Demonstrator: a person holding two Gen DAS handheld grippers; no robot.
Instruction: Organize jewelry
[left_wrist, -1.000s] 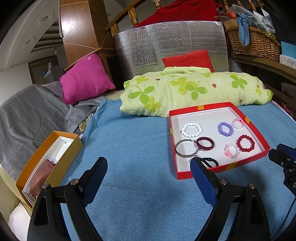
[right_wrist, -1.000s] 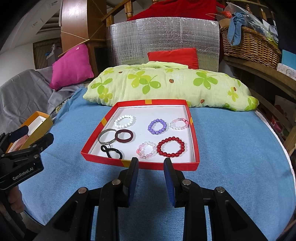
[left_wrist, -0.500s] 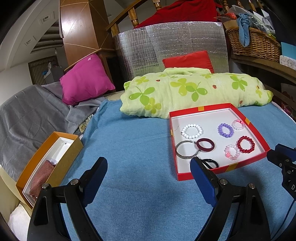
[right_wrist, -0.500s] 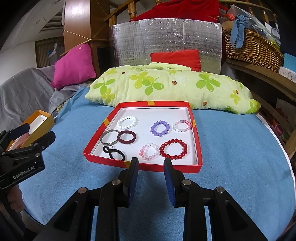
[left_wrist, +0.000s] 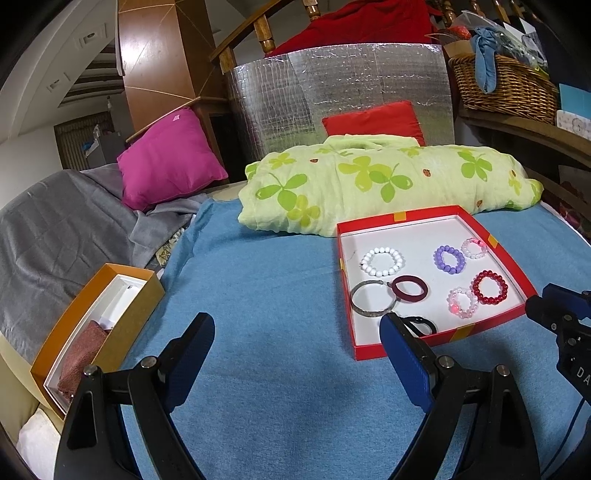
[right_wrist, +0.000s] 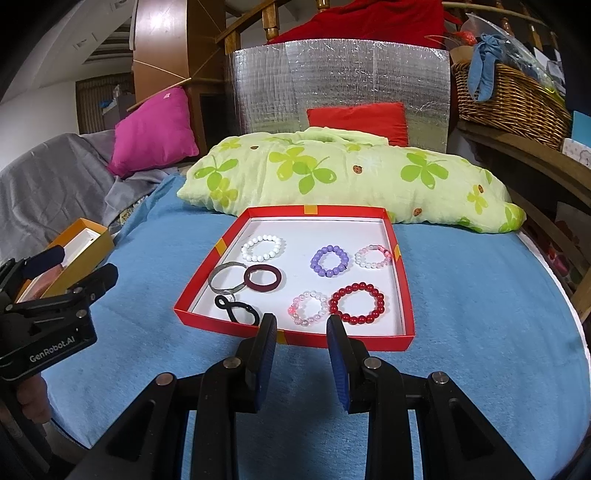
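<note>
Right gripper (right_wrist: 301, 330) angled down over the blue cloth (right_wrist: 480, 295), jaws narrowly apart, holding nothing, just short of the red tray (right_wrist: 400, 280). Left gripper (left_wrist: 295, 339) likewise tilted, jaws wide, empty. Tray holds bead bracelets, bangles, and possibly a black hair tie (right_wrist: 236, 310). Orange box (left_wrist: 129, 317) well left.

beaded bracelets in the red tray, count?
5, all in the red tray: white bracelet back left, purple bracelet and pale pink bracelet back right, pink-clear bracelet and red bracelet front right. None looks hidden.
</note>
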